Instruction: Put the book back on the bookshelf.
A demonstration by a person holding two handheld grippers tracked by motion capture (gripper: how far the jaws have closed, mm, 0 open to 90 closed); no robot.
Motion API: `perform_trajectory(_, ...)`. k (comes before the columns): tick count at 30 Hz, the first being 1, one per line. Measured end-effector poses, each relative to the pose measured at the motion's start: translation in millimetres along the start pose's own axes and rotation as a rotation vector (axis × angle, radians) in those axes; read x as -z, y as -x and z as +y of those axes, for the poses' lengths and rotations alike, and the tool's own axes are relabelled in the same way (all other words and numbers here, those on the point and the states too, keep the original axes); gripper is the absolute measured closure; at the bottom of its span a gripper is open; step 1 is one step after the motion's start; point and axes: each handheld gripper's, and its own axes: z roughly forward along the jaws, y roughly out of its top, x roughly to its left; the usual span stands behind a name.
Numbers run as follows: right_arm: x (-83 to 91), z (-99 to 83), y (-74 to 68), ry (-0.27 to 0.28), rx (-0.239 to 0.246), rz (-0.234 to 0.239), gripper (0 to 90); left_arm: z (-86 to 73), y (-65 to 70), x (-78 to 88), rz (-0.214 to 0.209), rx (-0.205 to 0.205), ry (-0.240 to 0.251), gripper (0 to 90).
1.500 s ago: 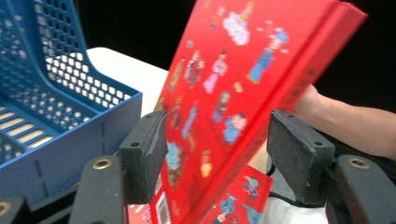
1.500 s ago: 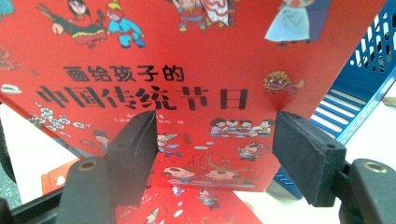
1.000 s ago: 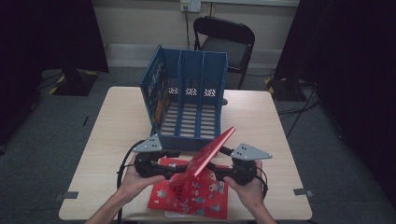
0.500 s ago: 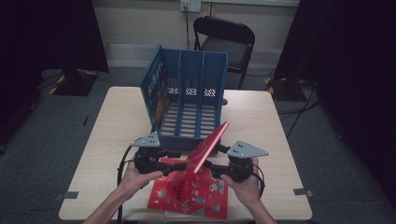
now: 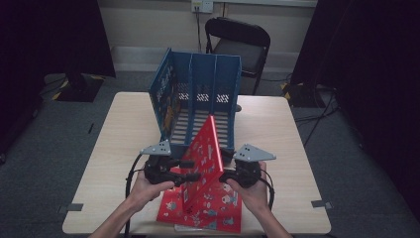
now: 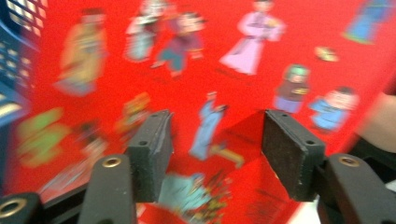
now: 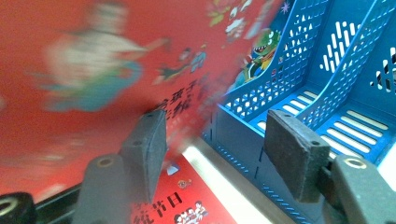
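Note:
A red picture book [image 5: 203, 153] stands on its edge, tilted, between my two grippers at the front of the table. A second red book [image 5: 208, 210] lies flat beneath it. My left gripper [image 5: 190, 171] is against the book's left face. In the left gripper view that gripper [image 6: 215, 126] is open, its jaws having just closed a little, and the cover [image 6: 187, 56] stands beyond its pads. My right gripper [image 5: 225, 174] is open at the book's right side. Its jaws have just been closing. Nothing is pinched between its pads, and its left finger [image 7: 147, 144] is next to the cover [image 7: 70, 70].
A blue file rack [image 5: 198, 99] with several slots stands just behind the books, close to the right gripper's jaws [image 7: 327, 70]. The wooden table [image 5: 124, 139] has bare room at left and right. A black folding chair [image 5: 237, 44] stands beyond the table.
The red book has swung from a low slant to nearly upright. Both grippers have come in closer to its two faces.

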Motion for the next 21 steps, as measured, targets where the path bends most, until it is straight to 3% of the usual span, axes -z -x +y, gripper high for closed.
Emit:
perform_trajectory(11, -13.8, 13.2, -8.1, 0.013, 0.013, 0.031, 41.1, -5.6, -5.4, 15.7, 0.011, 0.02, 0.025, 35.6)
perform_trajectory(21, -27.6, 30.1, -21.3, 0.015, 0.036, 0.098, 41.5, -18.2, -6.9, 34.2, 0.049, 0.033, 0.048, 30.8)
